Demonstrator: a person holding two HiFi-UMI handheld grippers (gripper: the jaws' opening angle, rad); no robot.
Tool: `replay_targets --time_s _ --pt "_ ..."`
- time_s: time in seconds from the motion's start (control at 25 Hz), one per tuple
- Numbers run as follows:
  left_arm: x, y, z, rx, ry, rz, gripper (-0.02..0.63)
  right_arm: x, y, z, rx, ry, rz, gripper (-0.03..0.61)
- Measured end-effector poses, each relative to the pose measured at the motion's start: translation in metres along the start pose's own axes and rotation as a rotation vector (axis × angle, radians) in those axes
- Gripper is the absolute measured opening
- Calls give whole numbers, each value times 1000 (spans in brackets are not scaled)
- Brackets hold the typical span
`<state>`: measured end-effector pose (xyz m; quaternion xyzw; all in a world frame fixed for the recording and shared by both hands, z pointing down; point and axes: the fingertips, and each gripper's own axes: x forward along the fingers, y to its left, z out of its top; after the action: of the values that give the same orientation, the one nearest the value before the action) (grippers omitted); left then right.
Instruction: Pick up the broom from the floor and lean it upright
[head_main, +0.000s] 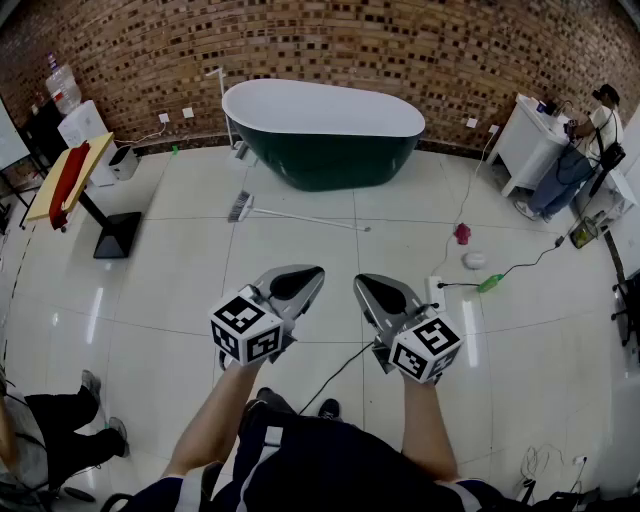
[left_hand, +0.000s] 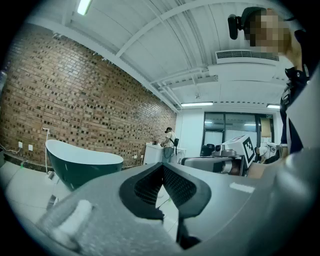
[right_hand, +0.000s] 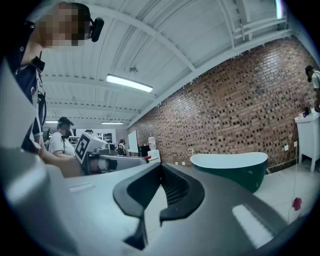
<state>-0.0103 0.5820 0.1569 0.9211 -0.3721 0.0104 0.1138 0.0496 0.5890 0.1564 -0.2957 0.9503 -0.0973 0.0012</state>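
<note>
The broom (head_main: 292, 214) lies flat on the white tiled floor in front of the bathtub, with its brush head (head_main: 240, 207) to the left and its thin handle running right. My two grippers are held side by side at waist height, well short of it and touching nothing. In the head view the left gripper (head_main: 303, 279) points forward with its jaws together and nothing between them. The right gripper (head_main: 372, 290) is also shut and empty. The left gripper view shows that gripper's tips (left_hand: 163, 165) meeting. The right gripper view shows the same at its tips (right_hand: 161, 165).
A dark green bathtub (head_main: 322, 132) stands against the brick wall. A side table (head_main: 70, 175) with a red cloth is at the left. Cables, a power strip (head_main: 433, 290), a pink object (head_main: 462, 233) and a green bottle (head_main: 489, 283) lie to the right. A person (head_main: 590, 150) sits at the far right.
</note>
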Motion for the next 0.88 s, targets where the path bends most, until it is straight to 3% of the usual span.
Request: replay_targets --time_s 0.28,0.64,0.88 --pt "9 36 -8 -24 1 -6 -2 36 -15 -15 20 33 -3 5" --pt "33 147 -2 -77 -23 -70 -2 137 -49 -7 -37 97 -58 5" --pt "44 207 -5 -89 23 -130 -2 198 -69 -4 -34 126 -118 5"
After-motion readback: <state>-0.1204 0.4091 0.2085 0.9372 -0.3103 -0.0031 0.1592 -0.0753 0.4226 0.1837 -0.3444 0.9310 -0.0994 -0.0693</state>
